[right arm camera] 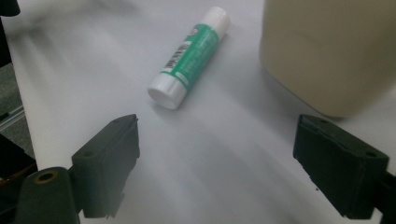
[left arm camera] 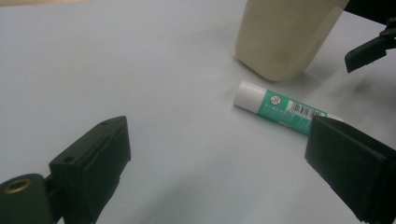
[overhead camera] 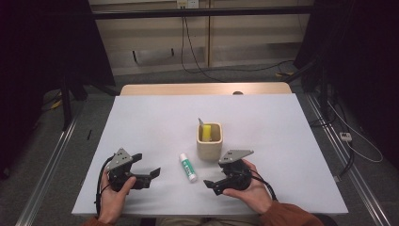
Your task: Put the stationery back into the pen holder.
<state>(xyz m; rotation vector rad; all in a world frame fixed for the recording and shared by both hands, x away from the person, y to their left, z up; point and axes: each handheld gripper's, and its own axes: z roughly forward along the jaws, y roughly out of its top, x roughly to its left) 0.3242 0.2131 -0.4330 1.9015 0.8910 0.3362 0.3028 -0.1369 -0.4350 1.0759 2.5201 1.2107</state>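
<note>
Both grippers' fingers [overhead camera: 149, 173] (spread, empty) flank the glue stick [overhead camera: 187, 167] between them.

Green-and-white cylindrical glue stick [right arm camera: 190, 57]: smooth plastic, printed label, slight sheen.
Cream square holder cup [overhead camera: 209, 141]: matt, faintly grainy.
White table [overhead camera: 155, 127]: smooth, matt; pale wood far edge.
Gripper jaws: black matt plastic.

From above my side, the high view looks forward and down over the whole worktop [overhead camera: 155, 117]. Both gripper views sit low and close, facing inward from opposite sides, sharing the glue stick [left arm camera: 280, 108] and beige cup [right arm camera: 327, 51].
</note>
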